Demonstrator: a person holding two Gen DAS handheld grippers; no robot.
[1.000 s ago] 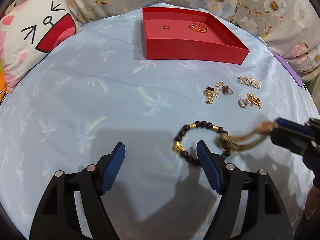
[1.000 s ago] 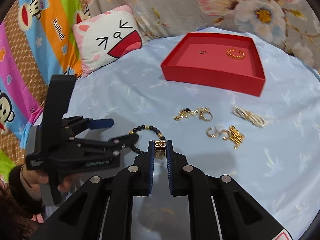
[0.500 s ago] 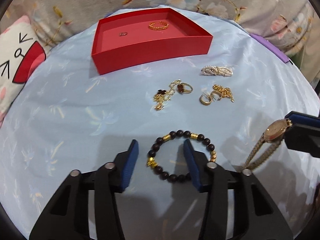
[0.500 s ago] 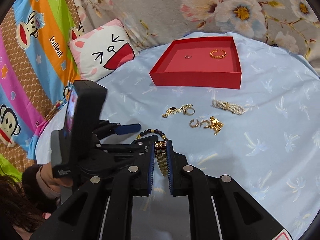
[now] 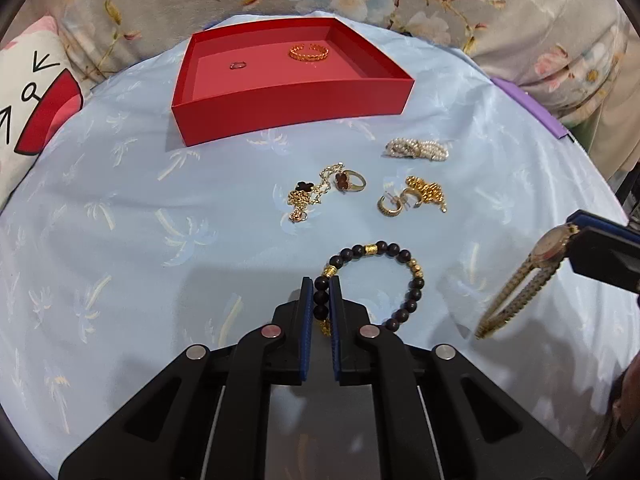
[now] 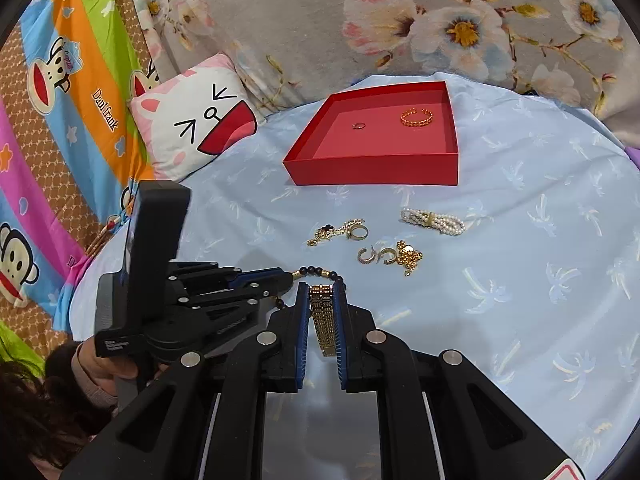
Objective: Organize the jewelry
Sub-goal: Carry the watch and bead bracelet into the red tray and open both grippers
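My left gripper [image 5: 321, 292] is shut on the left side of a black and gold bead bracelet [image 5: 404, 258] that lies on the light blue cloth. My right gripper [image 6: 321, 294] is shut on a gold watch [image 6: 325, 322]; in the left wrist view the watch [image 5: 520, 284] hangs above the cloth at the right. The red tray [image 5: 288, 110] stands at the back and holds a gold bangle [image 5: 309, 53] and a small ring [image 5: 237, 65]. In the right wrist view the tray [image 6: 372, 168] is at the upper middle.
Loose on the cloth between tray and grippers: a gold clover necklace with a ring [image 5: 320, 190], gold hoop earrings and a chain [image 5: 412, 199], a pearl bracelet [image 5: 416, 149]. A cat-face cushion [image 6: 196, 120] lies at the left. Floral fabric is behind.
My left gripper has shut on the bead bracelet's left side; it was open around it. My right gripper has lifted the watch off the cloth and drawn it rightwards.
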